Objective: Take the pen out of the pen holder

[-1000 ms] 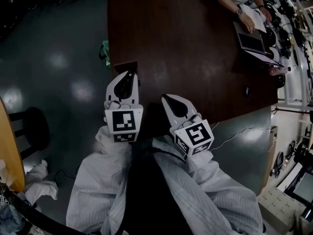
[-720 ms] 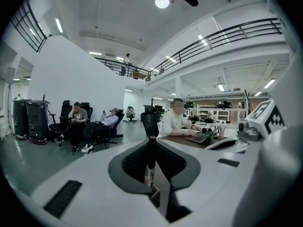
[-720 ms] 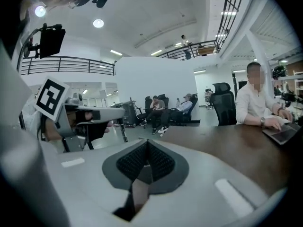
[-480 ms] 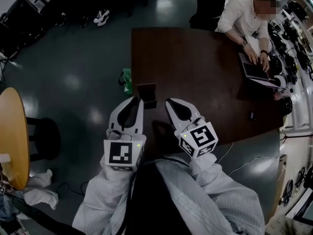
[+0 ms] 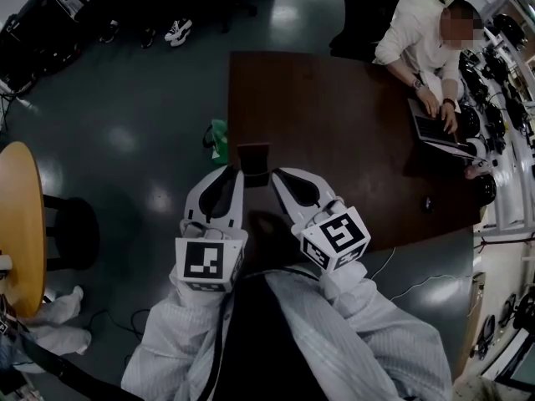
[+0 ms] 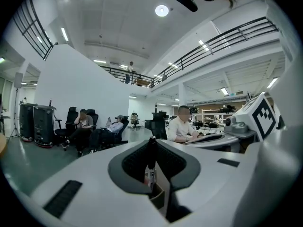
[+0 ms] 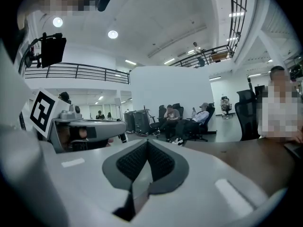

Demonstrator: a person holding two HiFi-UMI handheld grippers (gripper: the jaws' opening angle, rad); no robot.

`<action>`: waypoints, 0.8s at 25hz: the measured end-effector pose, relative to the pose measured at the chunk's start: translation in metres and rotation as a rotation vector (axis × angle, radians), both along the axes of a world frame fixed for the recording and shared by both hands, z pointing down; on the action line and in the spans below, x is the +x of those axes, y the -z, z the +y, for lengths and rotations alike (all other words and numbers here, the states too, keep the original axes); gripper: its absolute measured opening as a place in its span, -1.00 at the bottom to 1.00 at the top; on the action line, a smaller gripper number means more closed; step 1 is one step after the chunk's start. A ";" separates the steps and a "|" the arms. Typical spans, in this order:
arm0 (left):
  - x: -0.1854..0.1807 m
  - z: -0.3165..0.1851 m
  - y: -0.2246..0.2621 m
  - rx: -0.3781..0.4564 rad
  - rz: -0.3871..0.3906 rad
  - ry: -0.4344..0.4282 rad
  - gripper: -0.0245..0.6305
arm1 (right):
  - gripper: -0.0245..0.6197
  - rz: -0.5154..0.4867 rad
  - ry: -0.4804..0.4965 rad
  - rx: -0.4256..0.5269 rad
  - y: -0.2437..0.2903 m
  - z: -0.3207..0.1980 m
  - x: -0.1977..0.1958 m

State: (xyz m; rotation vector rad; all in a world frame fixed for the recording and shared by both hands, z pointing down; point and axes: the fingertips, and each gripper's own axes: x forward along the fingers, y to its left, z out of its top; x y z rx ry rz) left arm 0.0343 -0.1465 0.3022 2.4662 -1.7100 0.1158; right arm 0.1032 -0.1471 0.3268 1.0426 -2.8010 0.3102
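Two grippers have been raised since a second ago. The left gripper [image 5: 236, 172] and the right gripper [image 5: 278, 174] are now held side by side, nearly level, at the near edge of the dark brown table [image 5: 334, 115], where earlier they were held lower, close to the lap. Little has changed over the last half second. The pen holder [image 5: 253, 153] has been left where it stood, near the table's left near corner, just ahead of both pairs of tips. At the table's far right a seated person [image 5: 418, 40] is seen at a laptop [image 5: 435, 128]. A round wooden table [image 5: 21, 224] is cut off by the left edge, and something green [image 5: 219, 136] lies on the floor beside the brown table. Both pairs of jaws are kept slightly parted, and nothing is gripped. The pen [image 6: 151, 157] is seen upright in the cardboard holder, through the narrow gap of the left jaws, untouched.
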 end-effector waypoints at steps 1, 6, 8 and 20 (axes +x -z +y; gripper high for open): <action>-0.001 0.000 -0.001 0.001 -0.002 0.002 -0.79 | -0.92 0.005 0.003 -0.001 0.000 0.001 0.000; 0.000 0.000 -0.001 -0.002 0.002 0.005 -0.79 | -0.92 0.037 0.015 -0.010 -0.006 0.006 0.000; 0.001 0.001 -0.002 -0.007 0.002 0.005 -0.79 | -0.92 0.038 0.013 -0.013 -0.006 0.007 0.002; 0.007 -0.002 -0.004 -0.015 -0.012 -0.002 -0.79 | -0.92 0.024 0.017 -0.028 -0.009 0.005 0.007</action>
